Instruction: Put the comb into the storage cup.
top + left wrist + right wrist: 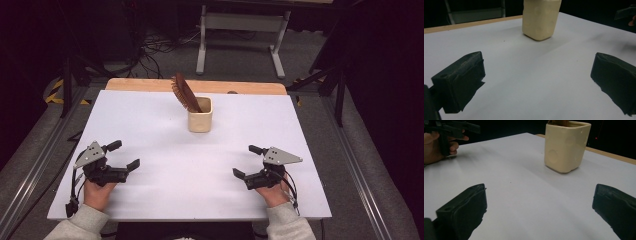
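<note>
- Left hand-held gripper point(124, 155): black body, two chunky black jaws, and a grey three-cornered plate point(90, 154) bolted on top.
- Right hand-held gripper point(246, 160): same build, its grey plate point(281, 156) has a couple of small dark holes.
- Thin black cables point(75, 187) trail off each one.
- Jaw pads look like rough black foam blocks.
- Person's in light grey sleeves point(290, 224).

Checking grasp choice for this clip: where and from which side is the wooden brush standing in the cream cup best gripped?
Probably on the wooden brush head, the part standing clear above the cream cup; its handle sits down inside. It leans up and to the left, so come from above with the jaws across its thin, flat sides. Both the left gripper and the right gripper are open and far from it.
</note>
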`<state>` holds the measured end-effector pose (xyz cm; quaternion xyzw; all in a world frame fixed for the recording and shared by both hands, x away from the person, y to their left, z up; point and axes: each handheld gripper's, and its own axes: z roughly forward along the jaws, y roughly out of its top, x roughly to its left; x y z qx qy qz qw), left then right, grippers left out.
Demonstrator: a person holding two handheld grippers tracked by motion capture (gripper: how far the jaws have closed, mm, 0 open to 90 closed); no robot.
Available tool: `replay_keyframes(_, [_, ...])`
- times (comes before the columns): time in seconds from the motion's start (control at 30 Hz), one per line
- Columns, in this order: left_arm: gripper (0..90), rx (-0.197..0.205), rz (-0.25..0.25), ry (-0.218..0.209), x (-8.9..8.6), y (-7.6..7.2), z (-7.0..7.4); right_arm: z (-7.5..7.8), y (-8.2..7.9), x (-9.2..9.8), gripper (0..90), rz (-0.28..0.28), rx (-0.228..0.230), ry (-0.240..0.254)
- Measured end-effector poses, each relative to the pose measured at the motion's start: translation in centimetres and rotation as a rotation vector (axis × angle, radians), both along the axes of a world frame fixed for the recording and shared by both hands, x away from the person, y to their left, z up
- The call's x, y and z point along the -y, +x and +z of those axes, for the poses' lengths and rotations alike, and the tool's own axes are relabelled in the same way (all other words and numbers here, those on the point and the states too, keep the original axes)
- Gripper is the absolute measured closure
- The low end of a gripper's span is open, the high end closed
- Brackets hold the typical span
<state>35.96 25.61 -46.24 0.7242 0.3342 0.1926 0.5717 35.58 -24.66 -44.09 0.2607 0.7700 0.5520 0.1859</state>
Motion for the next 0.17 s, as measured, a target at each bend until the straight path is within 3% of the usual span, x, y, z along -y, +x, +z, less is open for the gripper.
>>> replay_keyframes(0.17, [0.5,0.017,0.003,0.019,0.15,-0.23,0.13,-0.06,0.06,0.06,0.2,-0.005,-0.010,0.001])
